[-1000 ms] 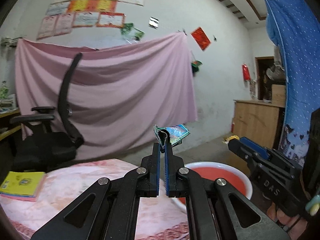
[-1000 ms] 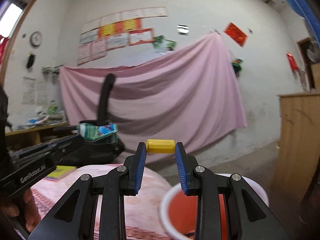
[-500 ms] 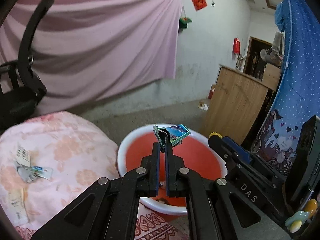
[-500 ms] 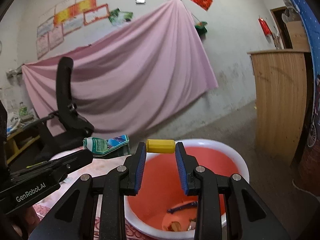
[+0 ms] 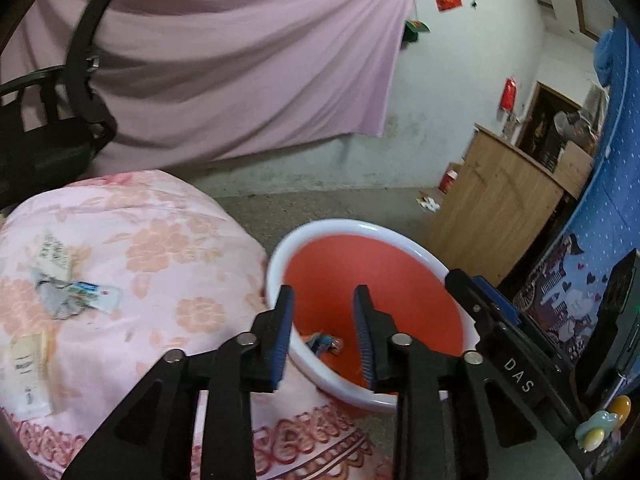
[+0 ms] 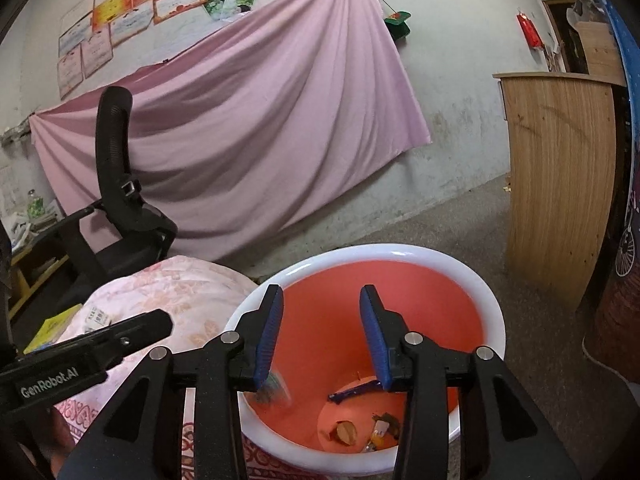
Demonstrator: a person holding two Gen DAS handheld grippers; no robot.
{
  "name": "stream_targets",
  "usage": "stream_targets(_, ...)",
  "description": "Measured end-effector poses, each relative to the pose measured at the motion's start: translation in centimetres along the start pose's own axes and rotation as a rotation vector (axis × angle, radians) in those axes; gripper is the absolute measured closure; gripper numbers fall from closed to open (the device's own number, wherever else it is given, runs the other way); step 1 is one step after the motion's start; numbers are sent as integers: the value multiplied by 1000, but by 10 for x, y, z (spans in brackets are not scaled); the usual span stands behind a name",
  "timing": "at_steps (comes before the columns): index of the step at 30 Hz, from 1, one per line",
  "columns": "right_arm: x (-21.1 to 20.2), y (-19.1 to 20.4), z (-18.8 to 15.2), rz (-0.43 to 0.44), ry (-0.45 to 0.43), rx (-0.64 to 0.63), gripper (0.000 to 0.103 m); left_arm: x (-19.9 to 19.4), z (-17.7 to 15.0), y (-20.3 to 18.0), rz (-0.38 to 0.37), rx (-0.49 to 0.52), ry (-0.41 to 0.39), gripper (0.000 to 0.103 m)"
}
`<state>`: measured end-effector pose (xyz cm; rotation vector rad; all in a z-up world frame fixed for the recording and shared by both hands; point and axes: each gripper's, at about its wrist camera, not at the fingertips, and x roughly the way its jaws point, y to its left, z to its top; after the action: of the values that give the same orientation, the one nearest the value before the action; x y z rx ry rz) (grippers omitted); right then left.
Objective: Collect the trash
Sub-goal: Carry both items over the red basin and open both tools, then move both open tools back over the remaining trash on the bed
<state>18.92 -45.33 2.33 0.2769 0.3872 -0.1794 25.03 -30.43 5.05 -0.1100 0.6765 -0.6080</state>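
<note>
Both grippers hang over the basin (image 5: 280,256), and we hold nothing in either. Our left gripper (image 5: 323,330) has its jaws parted and opening; between them, lower down inside the basin, we see a wrapper (image 5: 322,343), clear of the pads. Our right gripper (image 6: 321,334) is likewise parted and opening, with nothing between its fingers. Beneath it, scraps (image 6: 362,428) and a dark blue wrapper (image 6: 354,391) lie on the basin floor. Beside the basin, more litter (image 5: 72,296) rests on the floral cloth (image 5: 160,248).
</note>
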Motion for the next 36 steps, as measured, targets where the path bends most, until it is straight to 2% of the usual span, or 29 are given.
stream_targets(2, -3, 5, 0, 8, -16, -14, 60, -15, -2, 11, 12, -17, -43, 67)
stream_targets(7, -7, 18, 3, 26, -44, -44, 57, -44, -5, 28, 89, -40, -116, 65)
stream_targets(11, -11, 28, 3, 43, -67, -62, 54, -63, -10, 43, 154, -67, -165, 53)
stream_targets(15, -20, 37, 4, 53, -100, -85, 53, -86, -16, 59, 213, -69, -205, 53)
stream_targets(18, -29, 43, 6, 55, -143, -90, 50, -101, -20, 71, 247, -82, -239, 44)
stream_targets(22, -37, 55, 8, 61, -188, -85, 36, -119, -27, 86, 283, -108, -274, 37)
stream_targets(25, -42, 67, 9, 79, -218, -85, 32, -131, -30, 95, 313, -124, -300, 22)
stream_targets(29, -45, 85, 8, 98, -248, -102, 20, -146, -33, 109, 340, -135, -346, 19)
stream_targets(30, -44, 91, 8, 103, -251, -112, 20, -150, -34, 112, 355, -132, -358, 15)
stream_targets(31, -44, 96, 7, 103, -253, -119, 17, -155, -35, 115, 373, -132, -373, 4)
stream_targets(33, -45, 105, 4, 108, -262, -130, 11, -164, -39, 119, 394, -138, -413, 2)
stream_targets(35, -47, 113, 2, 118, -276, -131, 0, -171, -42, 125, 395, -145, -433, 2)
stream_targets(36, -49, 117, 2, 128, -288, -130, 0, -174, -43, 129, 399, -151, -440, 2)
